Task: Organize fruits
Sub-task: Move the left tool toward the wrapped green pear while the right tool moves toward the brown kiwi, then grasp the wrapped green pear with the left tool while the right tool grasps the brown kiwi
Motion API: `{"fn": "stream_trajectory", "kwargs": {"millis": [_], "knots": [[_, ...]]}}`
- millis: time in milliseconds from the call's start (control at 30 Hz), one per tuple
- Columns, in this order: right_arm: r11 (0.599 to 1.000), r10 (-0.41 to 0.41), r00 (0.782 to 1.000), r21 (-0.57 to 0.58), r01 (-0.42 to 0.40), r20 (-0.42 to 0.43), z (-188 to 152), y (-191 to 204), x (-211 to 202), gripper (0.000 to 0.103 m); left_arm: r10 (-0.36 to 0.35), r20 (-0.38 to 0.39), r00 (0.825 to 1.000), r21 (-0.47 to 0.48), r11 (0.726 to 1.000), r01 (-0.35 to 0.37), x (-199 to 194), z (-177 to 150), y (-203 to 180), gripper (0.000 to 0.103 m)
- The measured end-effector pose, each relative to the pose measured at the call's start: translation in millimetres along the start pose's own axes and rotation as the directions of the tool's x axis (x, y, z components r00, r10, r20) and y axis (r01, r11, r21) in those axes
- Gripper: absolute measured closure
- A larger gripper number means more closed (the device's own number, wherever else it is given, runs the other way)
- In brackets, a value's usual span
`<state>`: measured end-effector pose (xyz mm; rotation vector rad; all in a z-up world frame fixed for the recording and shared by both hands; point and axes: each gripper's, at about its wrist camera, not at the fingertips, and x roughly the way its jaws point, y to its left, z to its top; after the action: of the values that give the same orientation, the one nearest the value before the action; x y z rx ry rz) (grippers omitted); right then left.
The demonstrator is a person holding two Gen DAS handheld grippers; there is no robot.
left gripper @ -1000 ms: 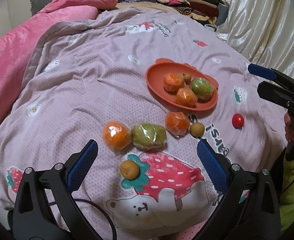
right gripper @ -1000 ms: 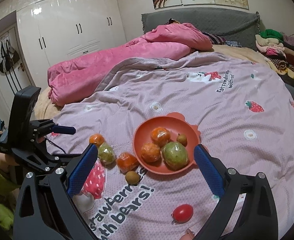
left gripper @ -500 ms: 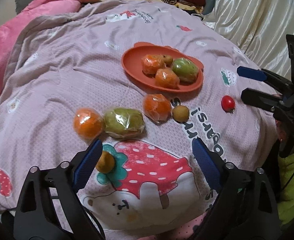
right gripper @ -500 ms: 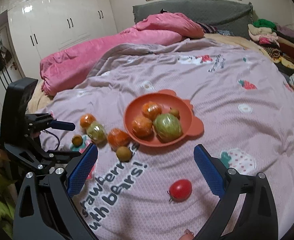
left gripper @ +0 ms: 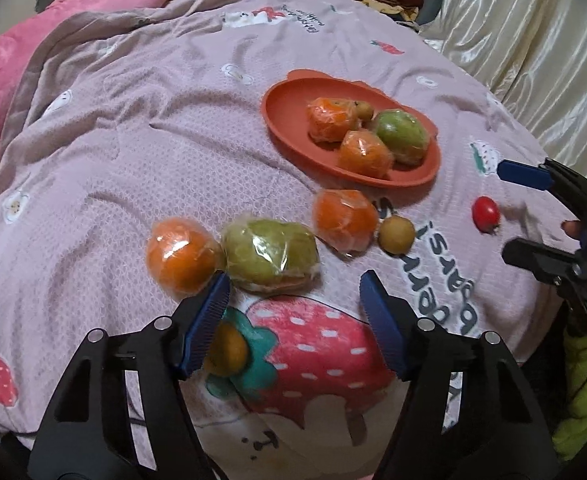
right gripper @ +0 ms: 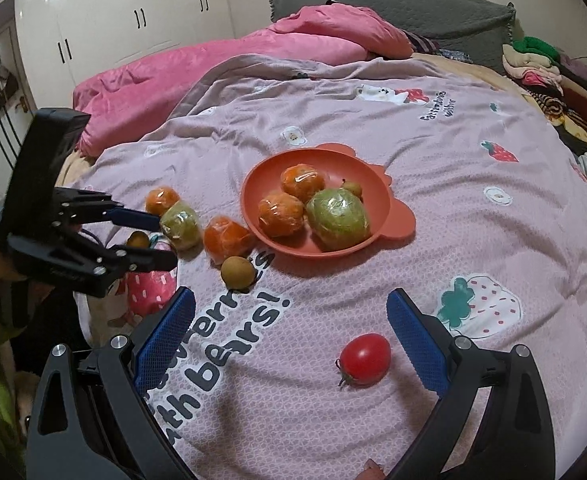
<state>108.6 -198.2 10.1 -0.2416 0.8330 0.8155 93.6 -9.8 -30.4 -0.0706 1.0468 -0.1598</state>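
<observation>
An orange plate (left gripper: 289,120) (right gripper: 397,224) on the bed holds two wrapped oranges, a wrapped green fruit (right gripper: 337,216) and a small brown fruit. In front of it lie a wrapped orange (left gripper: 181,254), a wrapped green fruit (left gripper: 269,254), another wrapped orange (left gripper: 345,218) and a brown fruit (left gripper: 395,234). My left gripper (left gripper: 293,312) (right gripper: 161,238) is closing. A second small brown fruit (left gripper: 227,346) lies between its jaws beside the left finger, half hidden, with no pad pressing on it. My right gripper (right gripper: 293,336) (left gripper: 521,216) is open, with a red tomato (right gripper: 365,358) (left gripper: 485,214) between its fingers near the right one.
The fruits rest on a lilac blanket (right gripper: 473,184) printed with strawberries and bears. A pink duvet (right gripper: 229,64) is bunched at the back left, folded clothes (right gripper: 533,64) are piled at the back right, and white wardrobes (right gripper: 105,20) stand behind.
Both grippers have sunk toward the blanket. The left jaws have narrowed around the near brown fruit. The tomato now lies between the right gripper's fingers.
</observation>
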Motion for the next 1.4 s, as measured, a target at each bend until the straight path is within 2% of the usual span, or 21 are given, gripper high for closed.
{"fn": "stream_trajectory", "kwargs": {"millis": [333,400,433,500,600,667,867,967,1067,1400], "knots": [[0.994,-0.014,0.997,-0.109,0.006,-0.071,-5,24,23,0.008,-0.007,0.023,1.0,0.004,1.0,0.007,5,23,4,0.046],[0.993,-0.022,0.996,-0.118,0.012,-0.082,-5,26,30,0.014,-0.01,0.027,1.0,0.009,1.0,0.009,6,26,4,0.046],[0.993,-0.027,0.996,-0.12,0.017,-0.088,-5,27,34,0.021,-0.009,0.027,1.0,0.014,1.0,0.008,7,27,4,0.046],[0.992,-0.031,0.996,-0.124,0.02,-0.089,-4,29,39,0.025,-0.003,0.026,1.0,0.023,1.0,0.003,8,28,3,0.046],[0.992,-0.027,0.995,-0.125,0.015,-0.093,-3,31,45,0.035,-0.004,0.025,1.0,0.032,0.999,0.003,8,29,4,0.046],[0.993,-0.014,0.995,-0.121,0.002,-0.096,-1,32,49,0.046,-0.005,0.025,1.0,0.041,0.999,0.004,9,29,4,0.046],[0.992,0.032,0.994,-0.116,-0.044,-0.103,5,39,59,0.055,-0.045,-0.002,0.999,0.057,0.997,0.045,7,29,13,0.046],[0.991,0.03,0.993,-0.125,-0.044,-0.111,6,43,62,0.06,-0.053,-0.016,0.998,0.074,0.996,0.054,5,31,15,0.046],[0.992,0.022,0.993,-0.117,-0.036,-0.119,8,43,66,0.066,-0.05,-0.033,0.998,0.101,0.993,0.053,7,32,14,0.046],[0.992,0.024,0.991,-0.119,-0.04,-0.132,12,43,77,0.078,-0.015,-0.091,0.996,0.205,0.978,0.034,15,31,6,0.046]]}}
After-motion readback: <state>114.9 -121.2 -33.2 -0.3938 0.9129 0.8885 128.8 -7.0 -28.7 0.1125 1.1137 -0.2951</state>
